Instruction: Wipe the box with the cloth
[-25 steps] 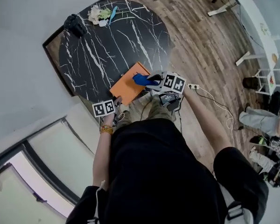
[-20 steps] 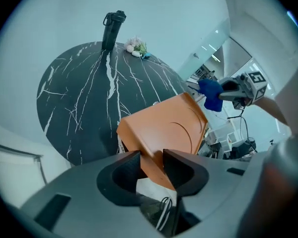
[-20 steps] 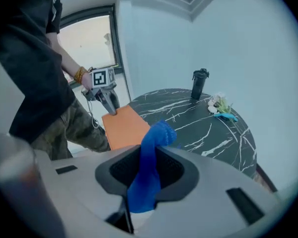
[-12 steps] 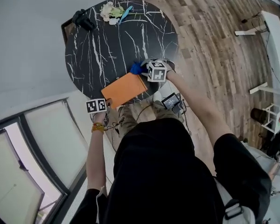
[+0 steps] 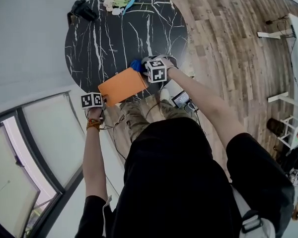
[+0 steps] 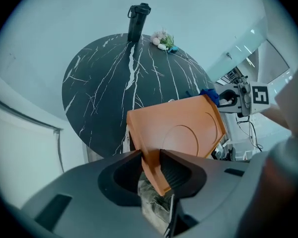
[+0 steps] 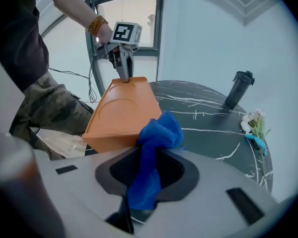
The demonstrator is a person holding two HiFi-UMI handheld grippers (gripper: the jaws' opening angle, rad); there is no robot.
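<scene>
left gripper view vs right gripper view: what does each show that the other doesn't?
Left only: the left gripper's own jaws from inside, closing with the box edge between them. Right only: the right gripper's jaws pinching the cloth, the person's trousers, a window. Both: box, cloth, table, bottle, flowers.

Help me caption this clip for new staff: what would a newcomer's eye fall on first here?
The orange box stands out most, at the near edge of the round black marbled table, one end between the left gripper's closing jaws. Next comes the blue cloth pinched in the right gripper, at the box's other end.
</scene>
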